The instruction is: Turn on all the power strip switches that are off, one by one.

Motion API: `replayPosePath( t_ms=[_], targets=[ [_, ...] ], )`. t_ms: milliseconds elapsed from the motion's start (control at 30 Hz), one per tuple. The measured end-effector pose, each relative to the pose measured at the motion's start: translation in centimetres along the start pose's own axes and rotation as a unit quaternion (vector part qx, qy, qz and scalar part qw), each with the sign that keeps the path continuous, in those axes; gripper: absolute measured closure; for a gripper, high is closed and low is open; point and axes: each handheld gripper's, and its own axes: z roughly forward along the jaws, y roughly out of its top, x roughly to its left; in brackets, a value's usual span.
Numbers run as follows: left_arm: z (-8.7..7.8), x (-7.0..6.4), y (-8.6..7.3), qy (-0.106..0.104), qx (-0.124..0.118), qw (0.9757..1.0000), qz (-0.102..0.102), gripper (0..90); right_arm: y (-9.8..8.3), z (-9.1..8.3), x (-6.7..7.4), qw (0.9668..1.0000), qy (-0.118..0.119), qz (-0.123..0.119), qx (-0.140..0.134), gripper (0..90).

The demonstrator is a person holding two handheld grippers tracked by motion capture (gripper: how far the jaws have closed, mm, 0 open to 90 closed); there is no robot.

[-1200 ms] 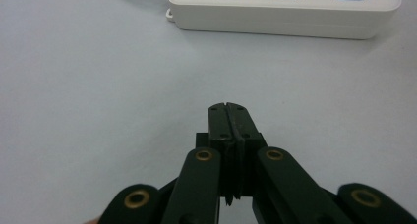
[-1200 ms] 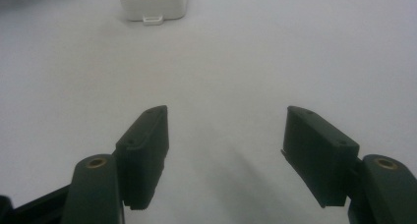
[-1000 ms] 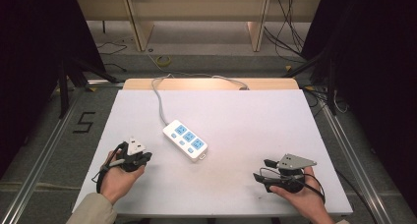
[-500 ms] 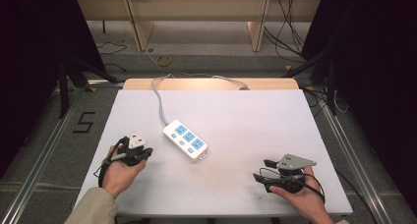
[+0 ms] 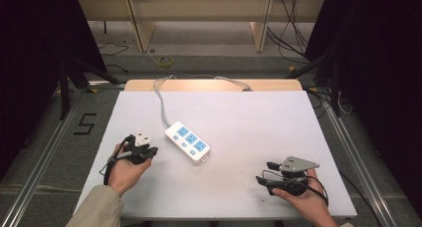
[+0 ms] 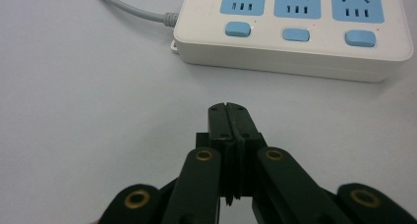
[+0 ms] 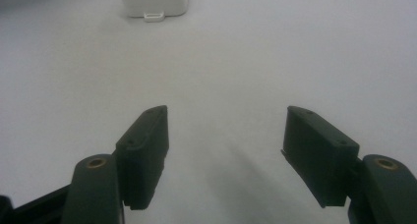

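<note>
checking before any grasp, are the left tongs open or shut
Shut. In the left gripper view the left tongs have both black jaws pressed flat together, nothing between them, pointing at the white power strip on the table.

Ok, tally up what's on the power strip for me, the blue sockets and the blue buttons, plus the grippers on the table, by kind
Blue sockets on the power strip: 3
Blue buttons on it: 3
Grippers: 2, the left gripper shut on nothing, the right gripper open on nothing
Total: 8
</note>
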Motion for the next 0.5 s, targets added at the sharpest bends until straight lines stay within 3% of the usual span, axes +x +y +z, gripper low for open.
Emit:
replayPosePath(
  t_ms=[500],
  targets=[
    [0.5,0.1,1.2,0.001,-0.002,1.0000,0.004,89.9,0.0,0.0,0.0,1.0000,0.000,0.002,-0.002,34.7]
  ],
)
